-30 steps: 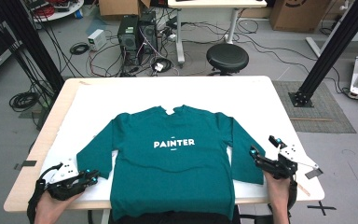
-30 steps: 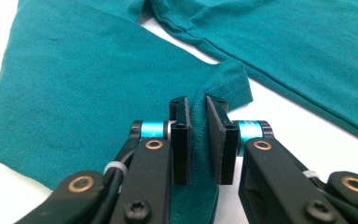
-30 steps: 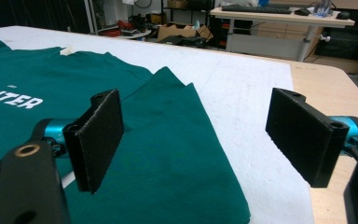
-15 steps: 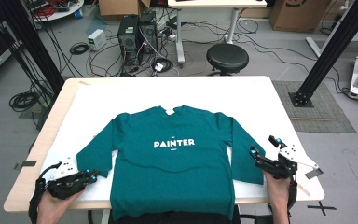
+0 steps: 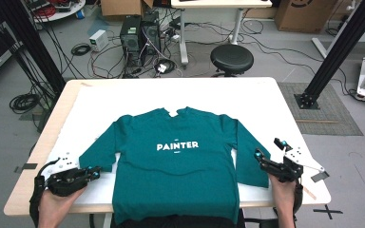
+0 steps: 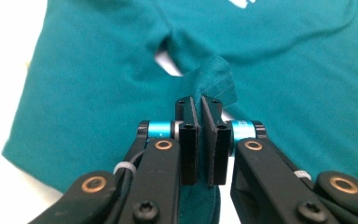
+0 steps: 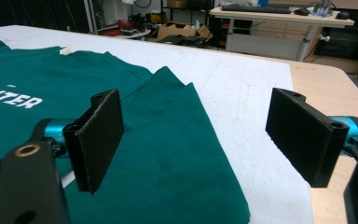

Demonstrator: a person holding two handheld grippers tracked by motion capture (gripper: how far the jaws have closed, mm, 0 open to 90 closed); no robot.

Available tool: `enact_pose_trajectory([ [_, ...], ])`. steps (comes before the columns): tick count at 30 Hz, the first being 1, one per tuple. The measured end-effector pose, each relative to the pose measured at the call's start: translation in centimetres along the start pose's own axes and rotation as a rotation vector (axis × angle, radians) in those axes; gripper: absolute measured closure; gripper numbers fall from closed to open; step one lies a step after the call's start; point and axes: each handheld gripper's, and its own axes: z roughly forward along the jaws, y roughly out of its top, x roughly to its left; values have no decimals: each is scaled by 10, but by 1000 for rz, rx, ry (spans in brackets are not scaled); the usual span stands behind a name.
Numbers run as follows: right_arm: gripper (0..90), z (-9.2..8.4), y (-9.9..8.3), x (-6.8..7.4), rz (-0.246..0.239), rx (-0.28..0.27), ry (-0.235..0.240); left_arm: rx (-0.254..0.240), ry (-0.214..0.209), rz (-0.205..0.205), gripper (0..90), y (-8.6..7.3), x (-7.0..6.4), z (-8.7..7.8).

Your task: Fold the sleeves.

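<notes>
The green sweatshirt (image 5: 176,161) lies flat, front up, on the bench (image 5: 266,99), its left cuff (image 6: 214,77) clamped in the left tongs (image 5: 94,172), while the right tongs (image 5: 264,160) stand apart just beside the right sleeve (image 7: 177,154), the nearer hand for that side.

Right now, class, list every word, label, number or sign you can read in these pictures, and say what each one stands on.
"PAINTER": white capitals across the chest of the teal long-sleeved cotton shirt, in the high view.
"NTER": the end of that same word, cut off at the edge of the right gripper view.
Tiny white print above and below "PAINTER": too small to read.
Marking on the brown cardboard box at top right: too blurred to read.
</notes>
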Motion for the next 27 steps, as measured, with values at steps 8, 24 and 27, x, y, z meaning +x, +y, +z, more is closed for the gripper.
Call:
enact_pose_trajectory([
  [8, 195, 0, 0, -1, -6, -3, 2, -75, -12, 20, 856, 30, -16, 1],
  [24, 195, 0, 0, -1, -5, -4, 2, -79, -44, 34, 857, 83, -59, 67],
  [27, 195, 0, 0, -1, -8, -8, 2, -70, -73, 20, 857, 88, -68, 78],
])
